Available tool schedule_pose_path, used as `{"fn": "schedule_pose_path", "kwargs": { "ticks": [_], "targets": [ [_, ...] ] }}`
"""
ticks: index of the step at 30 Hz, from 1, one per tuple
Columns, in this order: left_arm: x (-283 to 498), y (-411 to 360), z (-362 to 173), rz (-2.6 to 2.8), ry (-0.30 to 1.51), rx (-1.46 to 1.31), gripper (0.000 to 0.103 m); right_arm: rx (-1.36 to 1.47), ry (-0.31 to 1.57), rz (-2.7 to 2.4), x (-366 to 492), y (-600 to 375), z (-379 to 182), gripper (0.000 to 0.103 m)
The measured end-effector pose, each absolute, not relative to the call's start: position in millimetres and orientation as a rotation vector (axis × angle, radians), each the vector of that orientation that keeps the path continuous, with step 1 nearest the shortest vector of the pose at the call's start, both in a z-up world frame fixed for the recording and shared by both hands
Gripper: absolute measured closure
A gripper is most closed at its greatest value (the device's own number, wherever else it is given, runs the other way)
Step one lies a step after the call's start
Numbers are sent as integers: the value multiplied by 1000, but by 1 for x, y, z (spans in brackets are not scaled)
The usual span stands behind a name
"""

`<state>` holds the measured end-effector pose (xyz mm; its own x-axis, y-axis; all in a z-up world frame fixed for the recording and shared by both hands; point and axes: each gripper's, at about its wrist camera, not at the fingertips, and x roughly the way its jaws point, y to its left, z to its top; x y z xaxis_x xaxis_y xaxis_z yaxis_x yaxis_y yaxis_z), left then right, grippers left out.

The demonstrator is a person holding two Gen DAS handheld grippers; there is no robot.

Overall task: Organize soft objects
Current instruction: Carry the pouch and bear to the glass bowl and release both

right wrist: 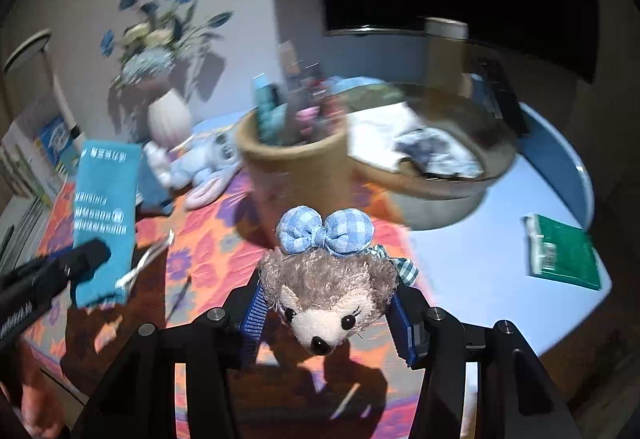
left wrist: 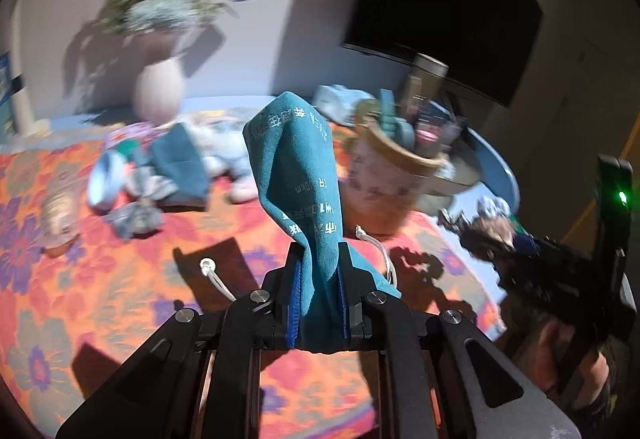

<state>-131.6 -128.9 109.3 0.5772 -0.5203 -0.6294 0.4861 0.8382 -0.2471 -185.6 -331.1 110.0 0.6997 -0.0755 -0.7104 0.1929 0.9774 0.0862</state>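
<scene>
Okay, left wrist view: your left gripper (left wrist: 318,303) is clenched on a teal pouch (left wrist: 296,175), which stands up out of the jaws above the floral cloth (left wrist: 80,279); its white cords (left wrist: 218,279) dangle on both sides. Behind it, blurred, sit a pink vase (left wrist: 158,95) with flowers, a pale plush bunny (left wrist: 228,159), a folded teal cloth (left wrist: 180,167) and some small items you can't make out. A tan tub (left wrist: 384,179) full of bottles stands just right of the pouch, with a round basket (left wrist: 476,175) behind it. Far right you see your right gripper (left wrist: 500,251) carrying a plush toy (left wrist: 490,227), blurred. Right wrist view: your right gripper (right wrist: 326,315) is grasping the plush toy (right wrist: 328,291) by the head, blue pads (right wrist: 253,319) pressed on both sides, face toward the camera, blue gingham bow (right wrist: 326,231) on top, lifted over the cloth (right wrist: 208,239). The tub (right wrist: 296,167) is right behind it, the basket (right wrist: 432,175) with crumpled fabric to its right on the blue table (right wrist: 480,279). A green packet (right wrist: 564,251) lies on the table, well apart. At left, your left gripper (right wrist: 90,263) holds the pouch (right wrist: 106,207) up, with the bunny (right wrist: 200,167) and vase (right wrist: 170,119) behind.
</scene>
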Motion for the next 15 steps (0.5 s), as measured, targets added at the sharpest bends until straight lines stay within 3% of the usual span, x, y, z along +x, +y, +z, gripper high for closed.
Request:
{"fn": "schedule_pose_path", "kwargs": {
  "ticks": [15],
  "targets": [
    [-163, -239, 119, -827, 764, 69, 91, 276, 719, -298, -222, -421, 125, 51]
  ]
}}
